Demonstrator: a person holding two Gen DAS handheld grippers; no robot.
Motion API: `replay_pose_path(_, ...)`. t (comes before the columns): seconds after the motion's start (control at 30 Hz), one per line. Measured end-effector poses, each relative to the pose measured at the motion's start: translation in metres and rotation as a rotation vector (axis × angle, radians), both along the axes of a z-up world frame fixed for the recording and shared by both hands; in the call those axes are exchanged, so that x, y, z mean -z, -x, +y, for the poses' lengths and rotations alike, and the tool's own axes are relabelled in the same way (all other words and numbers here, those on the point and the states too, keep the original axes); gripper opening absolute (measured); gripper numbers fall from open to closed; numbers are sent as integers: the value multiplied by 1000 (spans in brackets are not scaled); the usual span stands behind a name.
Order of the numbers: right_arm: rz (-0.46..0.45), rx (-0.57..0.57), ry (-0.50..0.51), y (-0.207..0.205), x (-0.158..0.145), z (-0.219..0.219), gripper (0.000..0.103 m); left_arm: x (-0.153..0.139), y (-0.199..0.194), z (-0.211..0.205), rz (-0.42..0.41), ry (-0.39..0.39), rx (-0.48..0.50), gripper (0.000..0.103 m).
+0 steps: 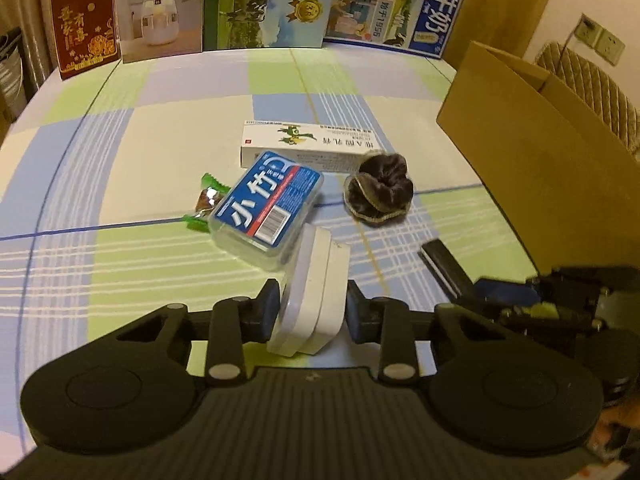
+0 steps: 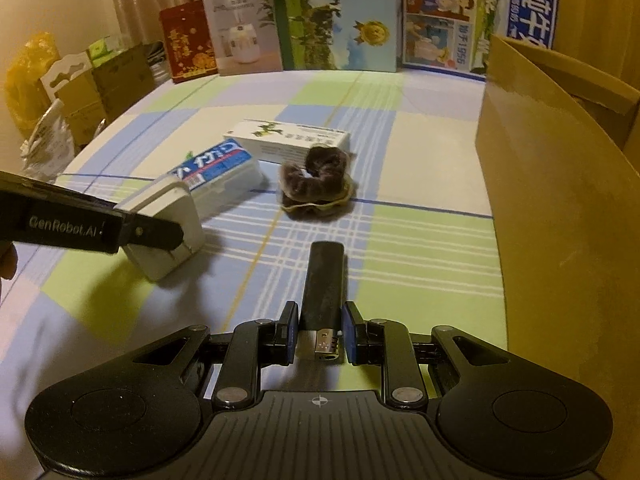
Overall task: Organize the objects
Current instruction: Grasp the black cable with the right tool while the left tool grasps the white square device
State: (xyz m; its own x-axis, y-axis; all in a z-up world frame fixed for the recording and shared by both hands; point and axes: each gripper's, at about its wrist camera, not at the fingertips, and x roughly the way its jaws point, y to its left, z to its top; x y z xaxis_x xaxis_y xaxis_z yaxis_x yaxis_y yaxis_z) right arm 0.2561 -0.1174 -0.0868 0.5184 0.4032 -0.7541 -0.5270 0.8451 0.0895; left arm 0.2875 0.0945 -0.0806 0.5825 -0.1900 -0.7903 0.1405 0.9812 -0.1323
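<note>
Nearest: left claw (image 1: 310, 312) clamped on a white case (image 1: 312, 300), held on edge just above the counter (image 1: 140, 272), presumably for lifting clear. Right claw (image 2: 318, 334) closed on a black lighter (image 2: 323, 284) by its metal end, body pointing forward. Beyond, lying loose: blue-labelled clear box (image 1: 266, 208), green-wrapped candy (image 1: 206, 202) beside it, dark scrunchie (image 1: 378, 192), white medicine carton (image 1: 308, 146). At right, open cardboard box (image 1: 532, 152), the likely destination.

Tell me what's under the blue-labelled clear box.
The blue-labelled clear box lies tilted over a green-wrapped candy at its left edge; its near end leans toward the white case. Anything further beneath is hidden.
</note>
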Motion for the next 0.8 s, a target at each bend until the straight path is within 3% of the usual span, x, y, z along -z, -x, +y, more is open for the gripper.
replay_pose_path(0.23, -2, -16, 20, 4, 6, 9, 20, 2, 7, -2, -28, -52, 35, 29)
replay_pose_path(0.43, -16, -23, 21, 2, 9, 13, 20, 10, 2, -12, -33, -93, 73, 37)
replay_pose_path(0.73, -64, -26, 44, -2, 13, 21, 21, 9, 1, -2, -19, -38, 23, 35)
replay_pose_path(0.8, -67, -28, 51, -2, 13, 22, 21, 4, 3, -1, -34, -40, 6, 28)
